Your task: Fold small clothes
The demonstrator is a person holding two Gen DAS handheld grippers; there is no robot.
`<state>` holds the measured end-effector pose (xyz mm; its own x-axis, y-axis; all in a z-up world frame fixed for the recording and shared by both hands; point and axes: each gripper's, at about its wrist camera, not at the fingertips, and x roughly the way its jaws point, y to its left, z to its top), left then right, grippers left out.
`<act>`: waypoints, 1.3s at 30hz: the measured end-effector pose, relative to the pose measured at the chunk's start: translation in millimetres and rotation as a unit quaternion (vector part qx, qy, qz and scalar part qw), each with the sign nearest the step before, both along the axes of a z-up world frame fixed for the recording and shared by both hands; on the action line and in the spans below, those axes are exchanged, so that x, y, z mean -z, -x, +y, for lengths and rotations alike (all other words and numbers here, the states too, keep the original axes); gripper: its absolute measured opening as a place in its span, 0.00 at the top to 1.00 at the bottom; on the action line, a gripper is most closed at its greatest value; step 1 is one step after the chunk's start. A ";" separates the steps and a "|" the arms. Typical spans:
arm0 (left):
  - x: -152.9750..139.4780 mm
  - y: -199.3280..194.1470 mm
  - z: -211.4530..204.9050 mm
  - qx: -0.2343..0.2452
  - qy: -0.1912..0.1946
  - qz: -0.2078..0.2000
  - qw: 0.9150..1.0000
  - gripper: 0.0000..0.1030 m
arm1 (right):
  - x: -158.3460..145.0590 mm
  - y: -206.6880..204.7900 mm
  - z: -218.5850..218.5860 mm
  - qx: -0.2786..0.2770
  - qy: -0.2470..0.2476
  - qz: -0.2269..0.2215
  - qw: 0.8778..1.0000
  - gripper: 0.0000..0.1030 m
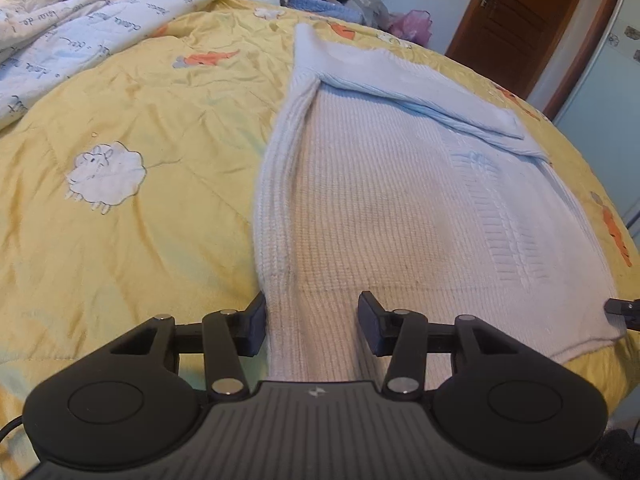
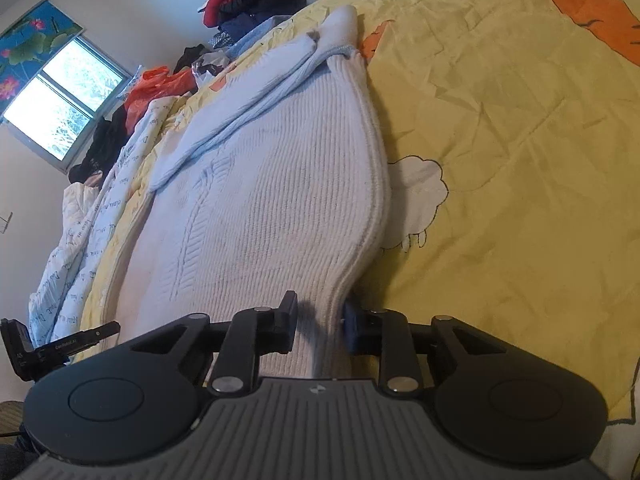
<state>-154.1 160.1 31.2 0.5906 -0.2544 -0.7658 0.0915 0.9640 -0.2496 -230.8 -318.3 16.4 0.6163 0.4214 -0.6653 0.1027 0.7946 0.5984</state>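
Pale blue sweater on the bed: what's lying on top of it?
Its own sleeve lies folded diagonally across the upper part of the pale blue sweater. Nothing else lies on the knit. Whatever is beneath that sleeve or the sweater, apart from the yellow quilt, is hidden.

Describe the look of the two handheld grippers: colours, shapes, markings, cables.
Both match: the left gripper and right gripper have matte black linkage arms with silver pivot pins, dark blue finger pads, round black side housings and a ribbed grey centre plate with a small pale logo. A black cable leaves the left one.
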 end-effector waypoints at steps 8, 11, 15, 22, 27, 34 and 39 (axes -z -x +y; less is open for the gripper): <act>-0.1 -5.2 -3.0 0.001 -0.013 0.003 1.000 0.61 | 4.1 -4.8 -2.7 -0.004 -0.019 0.007 1.000 0.72; -0.9 -7.2 2.5 -0.012 -0.025 0.010 1.000 0.88 | 2.4 -4.3 -4.7 -0.003 -0.016 0.008 1.000 0.84; -10.4 -5.1 8.0 -0.014 -0.018 0.004 1.000 0.90 | -11.0 -1.6 -9.2 0.003 -0.023 -0.017 1.000 0.87; -26.3 1.0 14.9 0.000 -0.019 -0.022 1.000 0.90 | -38.6 3.6 -20.0 -0.008 0.003 -0.034 0.999 0.89; -6.6 0.4 12.6 0.000 -0.025 0.004 1.000 0.90 | -7.2 1.2 -18.6 -0.007 0.010 0.011 1.000 0.87; 0.8 0.6 18.5 0.007 0.003 0.023 1.000 0.86 | -9.5 5.1 -13.1 -0.014 0.018 0.005 1.000 0.49; 0.5 0.4 7.4 0.027 -0.005 0.014 1.000 0.63 | -4.7 -3.1 -7.2 -0.029 0.011 0.007 0.999 0.49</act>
<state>-154.6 167.5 30.8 0.5545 -0.2777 -0.7845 0.1361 0.9602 -0.2438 -227.7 -325.5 21.1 0.5821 0.4415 -0.6828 0.0630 0.8127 0.5792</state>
